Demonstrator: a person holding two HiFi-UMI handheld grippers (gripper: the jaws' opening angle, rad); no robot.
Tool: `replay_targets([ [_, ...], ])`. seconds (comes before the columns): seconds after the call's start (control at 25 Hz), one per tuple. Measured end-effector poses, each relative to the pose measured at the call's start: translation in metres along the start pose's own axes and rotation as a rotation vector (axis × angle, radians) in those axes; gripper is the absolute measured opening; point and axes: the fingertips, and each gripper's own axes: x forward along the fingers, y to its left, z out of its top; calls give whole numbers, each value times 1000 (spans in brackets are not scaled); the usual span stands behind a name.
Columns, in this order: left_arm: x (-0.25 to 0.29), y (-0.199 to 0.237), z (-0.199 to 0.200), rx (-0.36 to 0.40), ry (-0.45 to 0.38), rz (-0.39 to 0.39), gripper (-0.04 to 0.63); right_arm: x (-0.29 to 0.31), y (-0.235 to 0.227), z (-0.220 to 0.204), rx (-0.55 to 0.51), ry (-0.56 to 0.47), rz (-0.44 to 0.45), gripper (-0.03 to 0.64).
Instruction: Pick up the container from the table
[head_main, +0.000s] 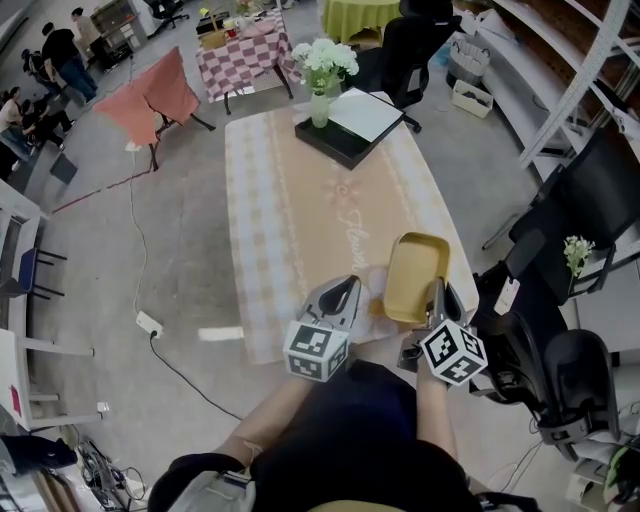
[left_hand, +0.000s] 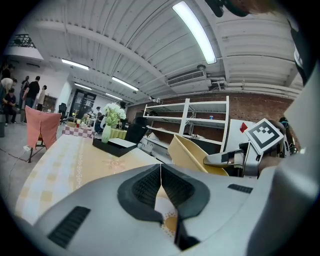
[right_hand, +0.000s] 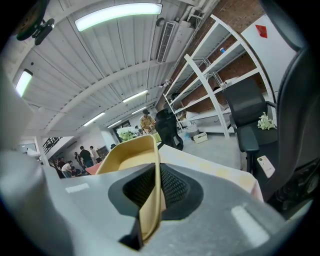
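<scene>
The container (head_main: 415, 275) is a shallow yellow tub, tilted up over the near right corner of the table (head_main: 290, 220). My right gripper (head_main: 437, 292) is shut on its near rim. In the right gripper view the rim (right_hand: 152, 192) runs between the pads of that gripper (right_hand: 156, 185), and the tub (right_hand: 130, 155) rises beyond them. My left gripper (head_main: 347, 290) hangs just left of the container, shut with nothing in it. In the left gripper view its jaws (left_hand: 161, 176) meet in a thin line, and the container (left_hand: 192, 152) and right gripper (left_hand: 226, 159) show to the right.
At the table's far end stands a black tray (head_main: 335, 143) with a white board (head_main: 365, 113) and a vase of white flowers (head_main: 322, 75). Black office chairs (head_main: 565, 385) crowd the right side. A cable and power strip (head_main: 148, 323) lie on the floor at left.
</scene>
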Motion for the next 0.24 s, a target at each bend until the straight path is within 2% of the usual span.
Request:
replay_targets([
  [0.24,4,0,-2,1,5,-2,10,2,-2,-3,-3,11,-3,25],
])
